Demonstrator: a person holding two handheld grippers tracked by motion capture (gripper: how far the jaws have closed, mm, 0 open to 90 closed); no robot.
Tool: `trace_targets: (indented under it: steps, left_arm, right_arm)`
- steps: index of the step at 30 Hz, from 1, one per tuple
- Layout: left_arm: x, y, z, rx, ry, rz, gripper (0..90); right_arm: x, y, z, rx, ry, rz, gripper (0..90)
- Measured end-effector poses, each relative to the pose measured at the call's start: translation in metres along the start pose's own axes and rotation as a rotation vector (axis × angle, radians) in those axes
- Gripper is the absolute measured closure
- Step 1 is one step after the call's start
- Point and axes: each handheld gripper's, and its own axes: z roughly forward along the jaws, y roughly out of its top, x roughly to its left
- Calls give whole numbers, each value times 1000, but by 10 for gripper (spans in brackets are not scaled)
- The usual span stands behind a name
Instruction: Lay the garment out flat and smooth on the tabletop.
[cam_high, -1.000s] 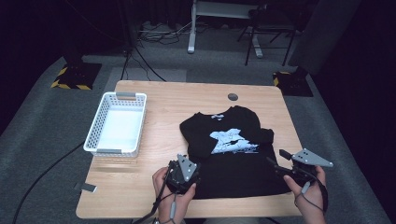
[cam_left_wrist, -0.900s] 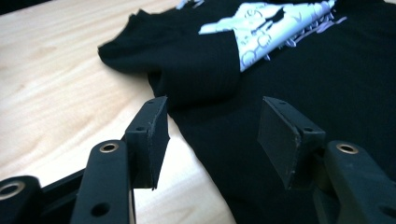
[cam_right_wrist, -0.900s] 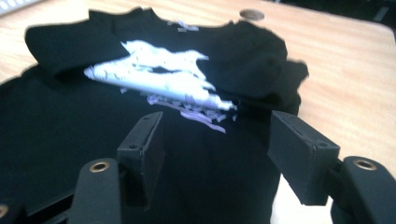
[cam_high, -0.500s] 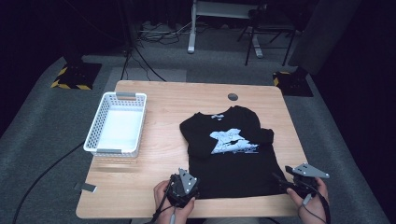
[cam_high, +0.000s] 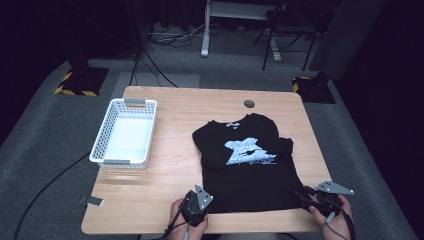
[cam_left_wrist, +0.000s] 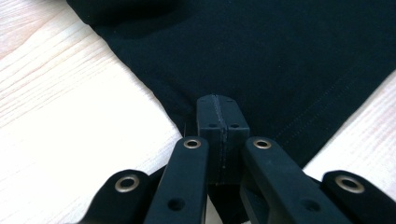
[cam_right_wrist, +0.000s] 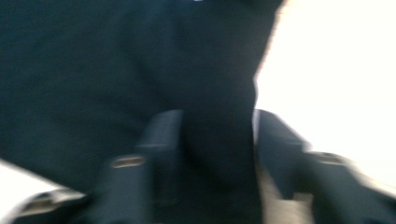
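Left tongs (cam_left_wrist: 217, 122) are sitting clamped fully together at the near-left corner of the black cotton t-shirt with a pale blue-white print on the chest (cam_high: 245, 165). The pads are meeting flat against each other right at the hem, and they look to be pinching the fabric, though the cloth between them is hidden in the left gripper view. Those jaws have just been closing. Right tongs (cam_right_wrist: 217, 154) are working the shirt's near-right corner: the jaws have just been closing too, they're standing partly apart with a fold of black fabric bunching up between them, but that view is blurry, so I can't tell if the pads are pressing on it.

That shirt is lying flat and face up on the pale wooden surface (cam_high: 165, 195), towards its right side, with the hem running along the near edge. Over by the left edge, well apart from the shirt, a white plastic lattice basket (cam_high: 102, 137) is sitting.
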Motion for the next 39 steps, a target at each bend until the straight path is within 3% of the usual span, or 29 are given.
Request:
trace_targets:
  steps: [3, 7, 14, 20, 22, 23, 24, 27, 35, 39]
  left_arm:
    - [-1, 2, -12, -10, 9, 41, 897]
    - [-3, 3, -33, -35, 10, 59, 897]
    - [-18, -9, -61, -58, -5, 93, 896]
    - [-24, -25, -85, -60, -36, 82, 893]
    - [-23, -25, -91, -81, -39, 63, 816]
    - [-22, -24, -93, -105, -27, 54, 717]
    - [-19, -21, -93, -118, -9, 54, 653]
    - [-7, -11, -88, -149, 25, 32, 569]
    - [20, 18, -63, -157, 94, 6, 489]
    - [26, 27, -49, -150, 131, -30, 459]
  right_arm:
    - [6, 2, -6, 31, 19, -26, 826]
    - [14, 2, -21, 36, 47, -59, 865]
    - [36, -3, -55, 2, 78, -84, 865]
    - [52, -12, -76, 62, 131, -110, 849]
    - [55, -12, -80, 82, 157, -104, 751]
    - [56, -11, -82, 70, 160, -96, 655]
    - [57, -9, -83, 44, 159, -87, 573]
    - [56, 4, -82, -20, 137, -95, 492]
    - [47, 43, -64, -95, 117, -111, 453]
    - [39, 59, -52, -121, 97, -111, 437]
